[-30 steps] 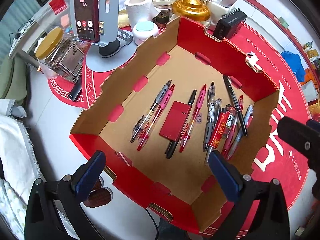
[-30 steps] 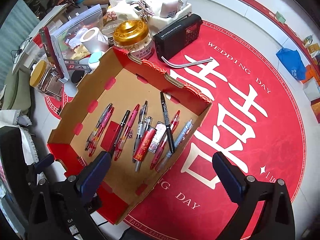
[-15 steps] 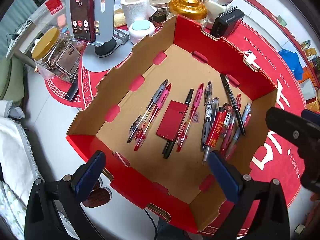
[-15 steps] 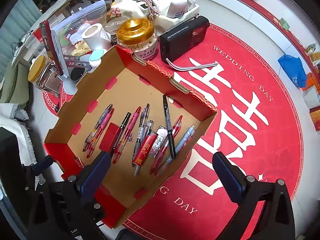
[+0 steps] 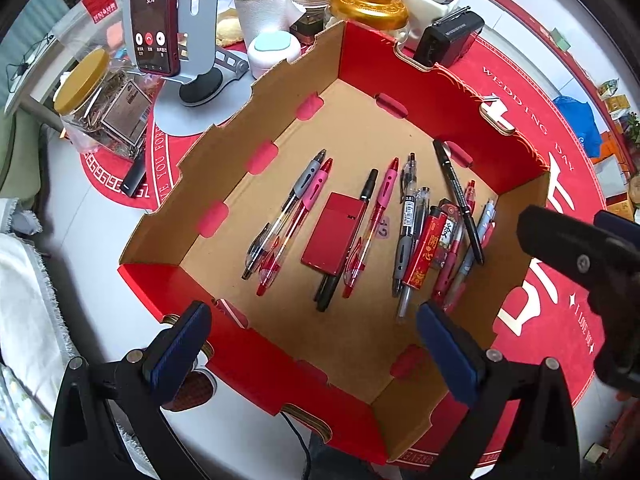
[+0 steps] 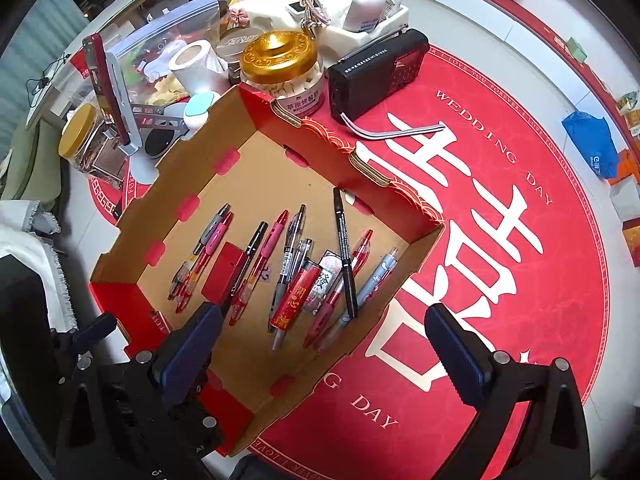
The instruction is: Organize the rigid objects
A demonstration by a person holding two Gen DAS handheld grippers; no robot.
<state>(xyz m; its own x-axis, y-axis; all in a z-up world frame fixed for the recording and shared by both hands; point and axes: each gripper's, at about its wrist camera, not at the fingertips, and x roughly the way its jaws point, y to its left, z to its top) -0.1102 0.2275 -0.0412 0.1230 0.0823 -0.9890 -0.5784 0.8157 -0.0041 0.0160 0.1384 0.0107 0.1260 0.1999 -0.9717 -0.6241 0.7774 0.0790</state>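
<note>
Left wrist view, left to right: a phone (image 5: 154, 16) on a grey stand displays a call screen with Chinese characters too small to read. A white paper roll (image 5: 262, 10) and a gold-lidded jar (image 5: 368, 2) stand behind the cardboard tray (image 5: 436, 92). The red mat (image 5: 552, 300) reads "WEDDING DAY" and, at the rim, "I LOVE YOU", cut off by the frame.

The pens (image 5: 408, 224) lie side by side on the tray floor with a flat red case (image 5: 334, 236) among them. One barrel shows "0.5"; a red sleeve carries gold Chinese characters, illegible.

The left gripper (image 5: 312, 344) hovers over the tray's near wall, fingers spread wide, nothing between them. The right gripper (image 6: 324, 344) likewise stands wide and empty, above the tray's near corner and the mat.

Right wrist view only: the black radio (image 6: 376, 74) in full with its looped strap, the jar's label, its print unreadable, and the phone edge-on. The tray's near wall is hidden behind the left gripper's body.
</note>
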